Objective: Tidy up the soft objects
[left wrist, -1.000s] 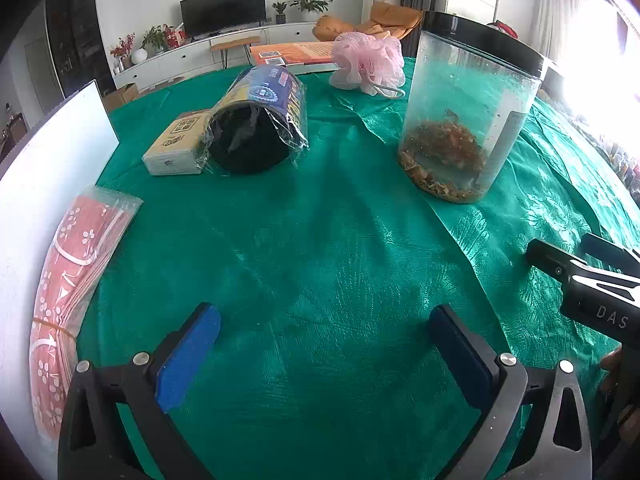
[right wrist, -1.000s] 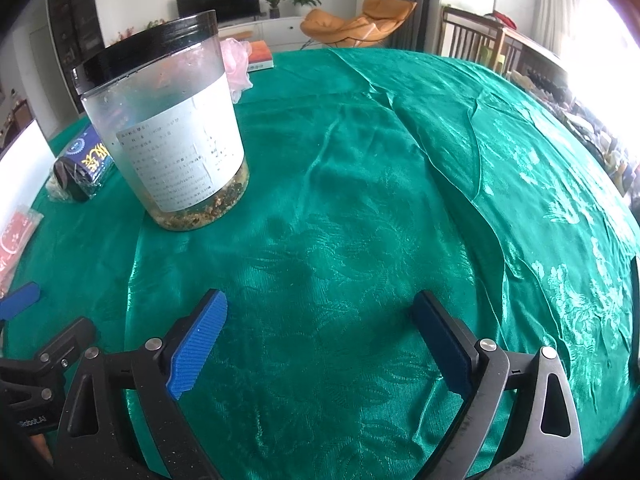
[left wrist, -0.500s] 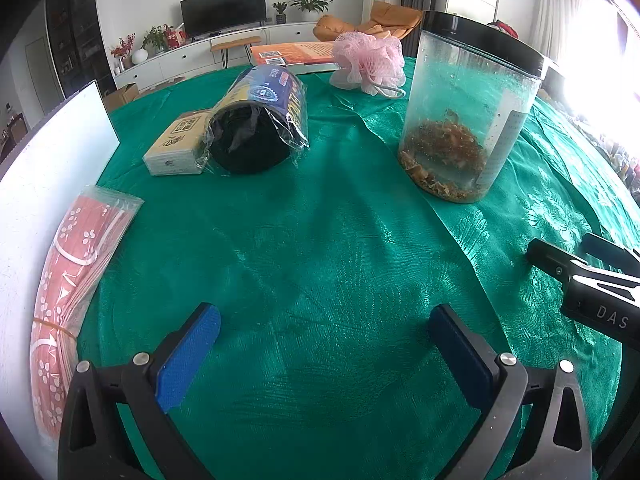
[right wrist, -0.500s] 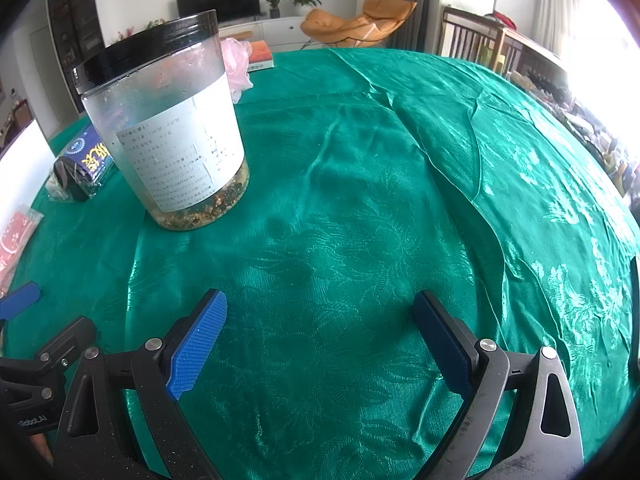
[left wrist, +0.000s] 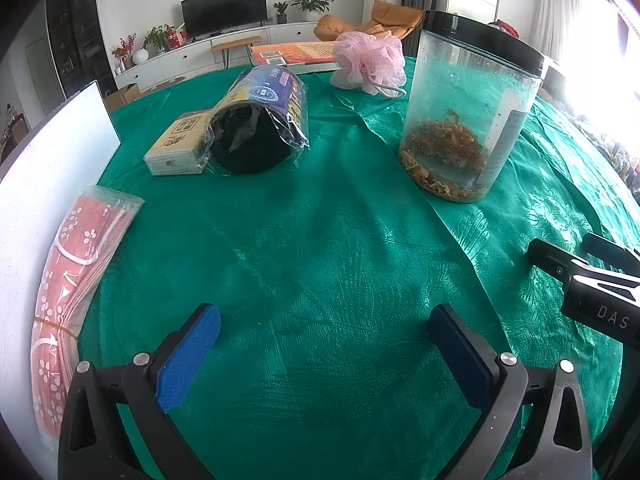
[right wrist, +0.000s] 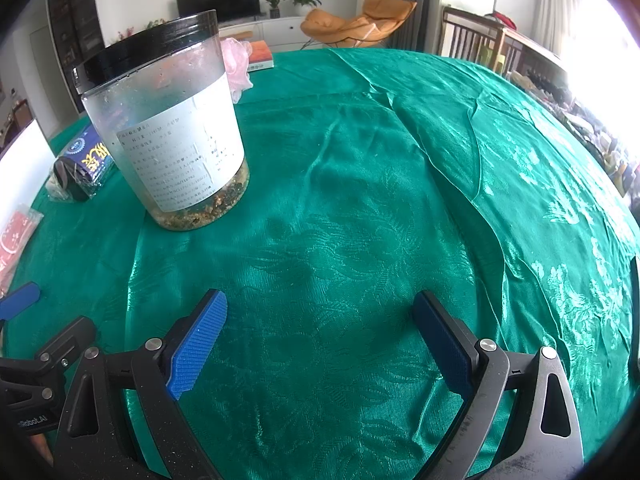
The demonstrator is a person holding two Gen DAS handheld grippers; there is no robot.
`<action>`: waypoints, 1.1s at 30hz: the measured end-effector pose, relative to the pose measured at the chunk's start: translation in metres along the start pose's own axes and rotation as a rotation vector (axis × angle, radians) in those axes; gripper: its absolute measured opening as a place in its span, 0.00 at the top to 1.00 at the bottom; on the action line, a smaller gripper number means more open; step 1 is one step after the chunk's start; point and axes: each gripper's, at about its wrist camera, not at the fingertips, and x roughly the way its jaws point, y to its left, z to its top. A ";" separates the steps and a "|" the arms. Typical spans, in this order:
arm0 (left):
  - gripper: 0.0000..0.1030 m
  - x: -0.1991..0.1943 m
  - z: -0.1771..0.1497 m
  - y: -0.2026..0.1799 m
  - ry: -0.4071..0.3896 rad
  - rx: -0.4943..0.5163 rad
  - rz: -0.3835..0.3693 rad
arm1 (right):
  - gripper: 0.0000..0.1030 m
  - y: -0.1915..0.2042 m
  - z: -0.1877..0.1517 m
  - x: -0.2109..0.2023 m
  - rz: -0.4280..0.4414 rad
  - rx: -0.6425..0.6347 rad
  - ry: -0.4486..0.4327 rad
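A pink mesh bath pouf (left wrist: pixel 368 62) lies at the far side of the green tablecloth (left wrist: pixel 320 240). A black fabric roll in clear plastic (left wrist: pixel 260 120) rests on its side left of centre. A pink packet of face masks (left wrist: pixel 76 264) lies along the left edge. My left gripper (left wrist: pixel 324 344) hovers open over bare cloth, well short of all of them. My right gripper (right wrist: pixel 320 332) is open too, nothing between its blue pads, with the pouf (right wrist: pixel 236 66) half hidden behind the jar.
A clear plastic jar with a black lid (left wrist: pixel 468 116) holds dried bits and stands right of centre; it also shows in the right wrist view (right wrist: pixel 172 128). A small box (left wrist: pixel 178 148) lies beside the roll. A white board (left wrist: pixel 44 168) leans at the left. An orange book (left wrist: pixel 296 54) lies far back.
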 end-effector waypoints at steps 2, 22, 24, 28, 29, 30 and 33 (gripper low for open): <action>0.00 0.000 0.000 0.000 0.000 0.000 0.000 | 0.07 0.000 0.000 0.000 0.000 0.000 0.000; 0.00 0.013 0.019 0.016 0.002 -0.032 0.020 | 0.07 0.000 0.000 0.000 0.000 0.001 0.001; 0.00 0.014 0.019 0.016 0.000 -0.034 0.027 | 0.07 0.000 0.000 0.000 0.000 0.001 0.001; 0.00 0.013 0.017 0.018 -0.001 -0.035 0.025 | 0.07 0.000 0.000 0.000 0.000 0.001 0.001; 0.00 0.013 0.017 0.017 -0.001 -0.036 0.025 | 0.07 0.000 0.000 0.000 0.000 0.001 0.001; 0.00 0.013 0.017 0.017 -0.001 -0.036 0.025 | 0.07 0.000 0.000 0.000 0.000 0.001 0.001; 0.00 0.013 0.017 0.018 -0.001 -0.036 0.025 | 0.07 0.000 0.000 0.000 0.000 0.001 0.001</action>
